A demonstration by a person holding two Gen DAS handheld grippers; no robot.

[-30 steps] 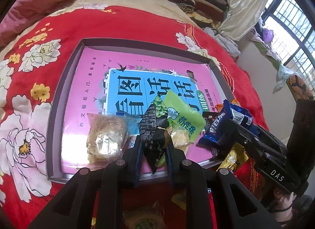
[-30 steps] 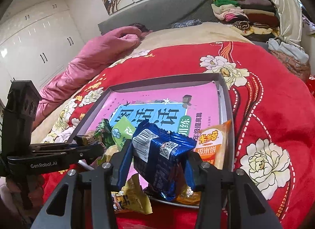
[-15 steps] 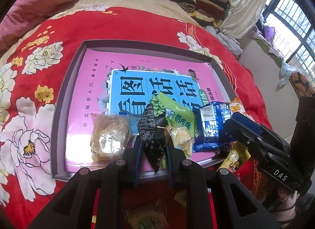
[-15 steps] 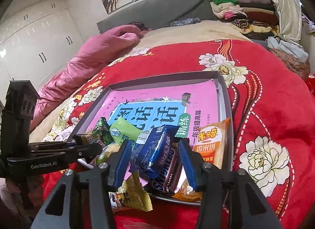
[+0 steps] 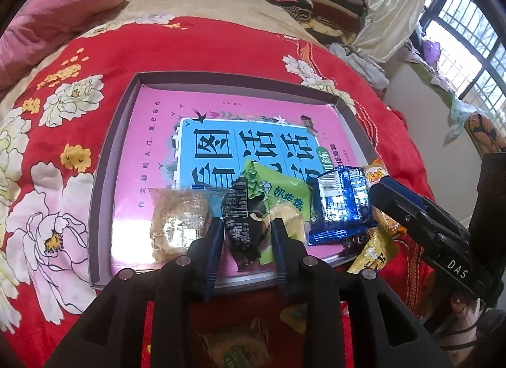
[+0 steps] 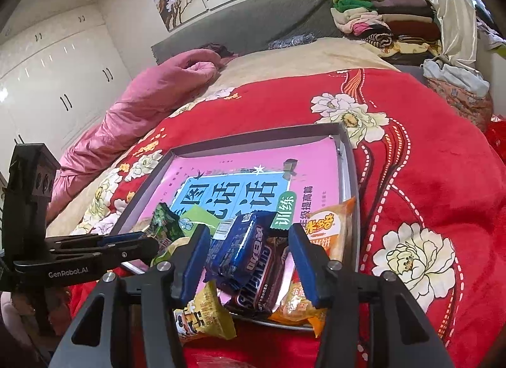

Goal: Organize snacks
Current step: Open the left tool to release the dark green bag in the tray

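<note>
Left wrist: gripper (image 5: 245, 235) opening (black packet (image 5: 242, 219) between).

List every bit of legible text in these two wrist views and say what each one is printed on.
"GenRobot.AI": on the left gripper, seen from the right wrist view.
"DAS": on the right gripper, seen from the left wrist view.
"图话话": large characters on the pink book in the tray.
"训练": green tab on that book.
"米多奇": on the orange packet.
Blue packet, black-green packet: print too small to read.
</note>
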